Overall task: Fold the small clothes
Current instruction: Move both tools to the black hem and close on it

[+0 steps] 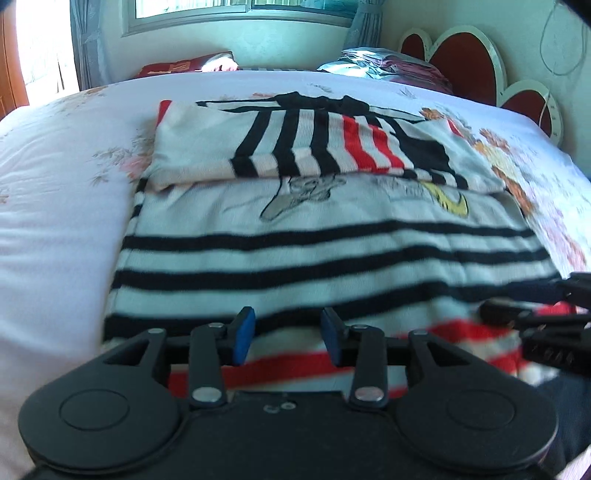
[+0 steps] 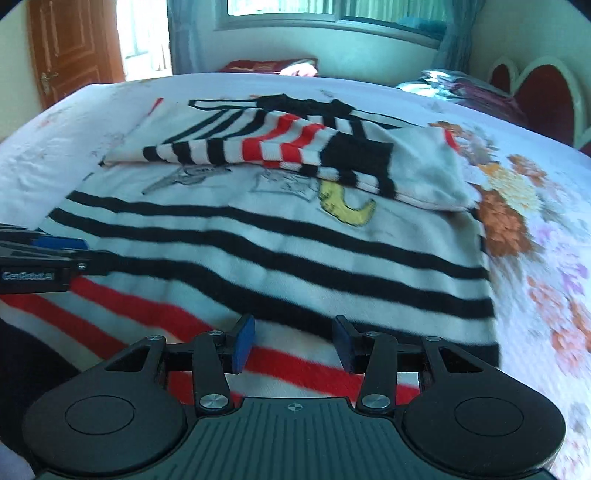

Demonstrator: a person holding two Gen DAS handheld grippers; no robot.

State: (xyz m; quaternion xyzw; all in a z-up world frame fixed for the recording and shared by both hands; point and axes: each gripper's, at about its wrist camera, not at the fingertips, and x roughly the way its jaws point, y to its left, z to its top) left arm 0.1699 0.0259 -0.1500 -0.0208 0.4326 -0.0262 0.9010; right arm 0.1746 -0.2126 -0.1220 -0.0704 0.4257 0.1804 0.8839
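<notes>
A small striped sweater (image 1: 314, 251) lies flat on the bed, white with black stripes, red stripes at the near hem and a cartoon print. Its sleeves (image 1: 317, 147) are folded across the chest at the far end. It also shows in the right wrist view (image 2: 295, 243), sleeves (image 2: 288, 147) folded over. My left gripper (image 1: 287, 332) is open and empty, just above the near hem. My right gripper (image 2: 291, 341) is open and empty over the red-striped hem. The right gripper shows at the right edge of the left wrist view (image 1: 546, 321); the left gripper shows at the left edge of the right wrist view (image 2: 48, 254).
The bed has a white floral bedspread (image 1: 55, 221). A red heart-shaped headboard (image 1: 461, 62) and folded bedding (image 1: 388, 62) are at the far right. A window (image 2: 332, 14) is behind and a wooden door (image 2: 74, 48) at the far left.
</notes>
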